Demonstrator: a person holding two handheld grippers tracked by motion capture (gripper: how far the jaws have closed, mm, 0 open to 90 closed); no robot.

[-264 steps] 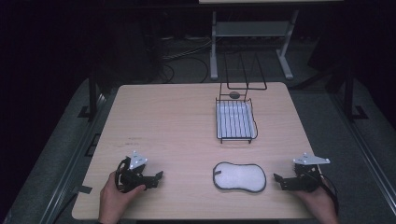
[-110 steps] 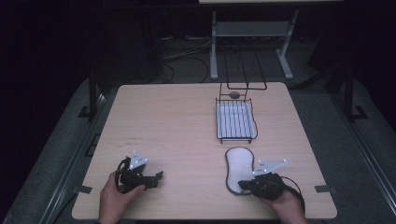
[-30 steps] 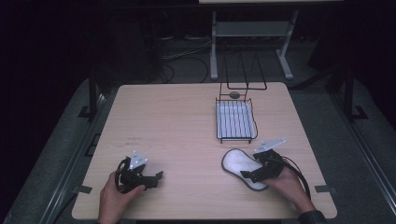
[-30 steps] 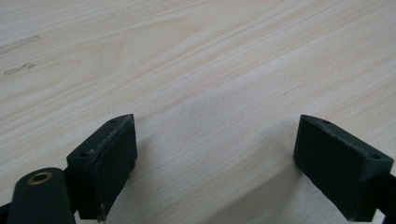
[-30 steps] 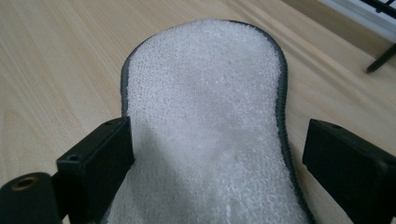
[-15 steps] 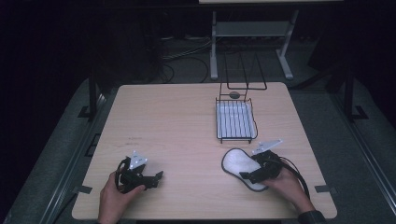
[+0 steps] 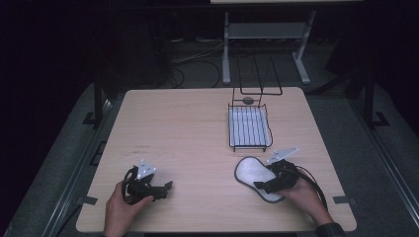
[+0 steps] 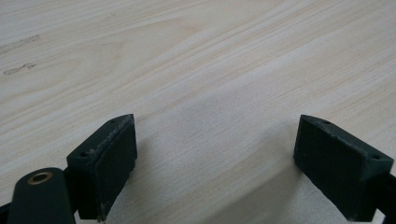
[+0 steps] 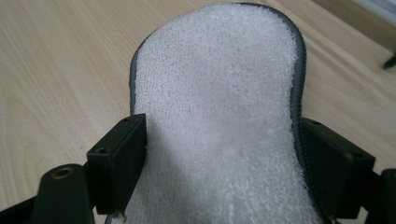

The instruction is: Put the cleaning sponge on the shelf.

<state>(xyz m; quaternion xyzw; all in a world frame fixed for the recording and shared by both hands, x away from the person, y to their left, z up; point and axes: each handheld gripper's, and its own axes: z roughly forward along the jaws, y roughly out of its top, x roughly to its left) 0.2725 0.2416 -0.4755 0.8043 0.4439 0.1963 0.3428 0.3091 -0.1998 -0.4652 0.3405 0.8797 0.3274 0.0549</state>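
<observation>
on the left side of the table (image 7: 197,123) the left gripper (image 7: 165,187) rested low over bare wood, its jaws wide apart with nothing between them, so it gave no help if something slipped. further right, near the front edge, the white insole (image 7: 253,174) lay flat on the wood, its fuzzy side up and its dark rim showing. the right gripper (image 7: 262,186) stood across its narrow middle, and in the right gripper view the jaws had just been closing on the insole (image 9: 219,116), one pad at each long edge, already touching the rim. i think the main risk was the softness of this piece: if the jaws closed more, it could buckle upward or fold instead of being held firmly, and then it could slide out when lifted. a grip only on the thin rim could also let it twist and hang down. behind it, just beyond the toe end, stood the wire basket (image 7: 249,129), and a drooping insole could catch on its front rim
</observation>
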